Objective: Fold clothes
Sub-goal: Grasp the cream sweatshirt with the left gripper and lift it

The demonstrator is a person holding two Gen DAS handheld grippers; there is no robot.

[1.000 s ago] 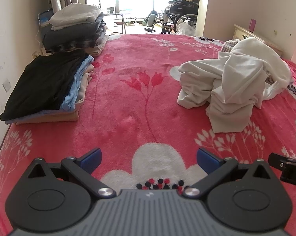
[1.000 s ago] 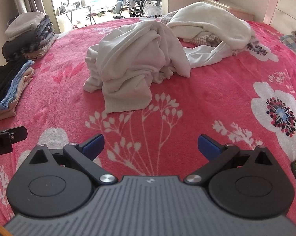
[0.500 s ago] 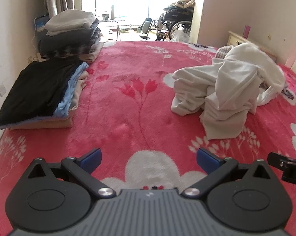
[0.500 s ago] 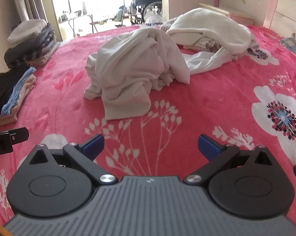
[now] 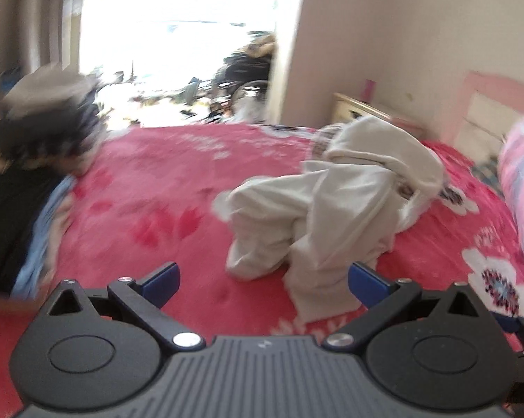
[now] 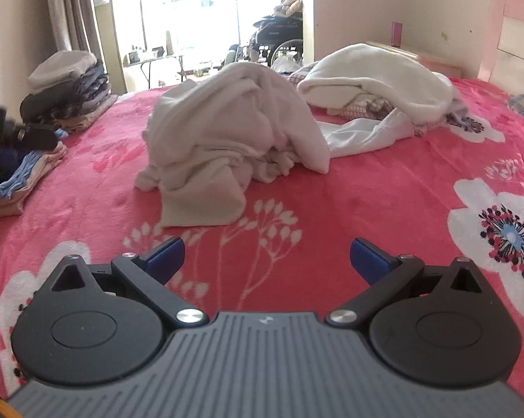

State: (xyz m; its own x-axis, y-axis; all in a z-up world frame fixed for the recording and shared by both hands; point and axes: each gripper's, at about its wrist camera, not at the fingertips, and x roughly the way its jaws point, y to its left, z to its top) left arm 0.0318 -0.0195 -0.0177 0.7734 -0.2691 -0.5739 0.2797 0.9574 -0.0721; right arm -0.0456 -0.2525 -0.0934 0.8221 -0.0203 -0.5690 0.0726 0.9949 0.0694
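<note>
A crumpled cream garment (image 6: 227, 146) lies heaped on the red floral bedspread (image 6: 383, 202); it also shows in the blurred left wrist view (image 5: 324, 223). My left gripper (image 5: 263, 280) is open and empty, close in front of the garment's near edge. My right gripper (image 6: 265, 256) is open and empty, a short way in front of the same heap. A second white garment (image 6: 376, 76) lies heaped behind it, over a patterned cloth.
Folded clothes sit at the bed's left edge: a low stack topped in black and blue (image 6: 21, 177) and a taller dark stack (image 6: 67, 94) by the wall. A pink headboard (image 6: 512, 38) and a bedside cabinet (image 5: 362, 111) stand at the right. A wheelchair (image 6: 279, 41) stands beyond the bed.
Both grippers have moved forward toward the cream heap, which looks larger. The left gripper has swung to the right, fast enough to blur its view. Both stay open.
</note>
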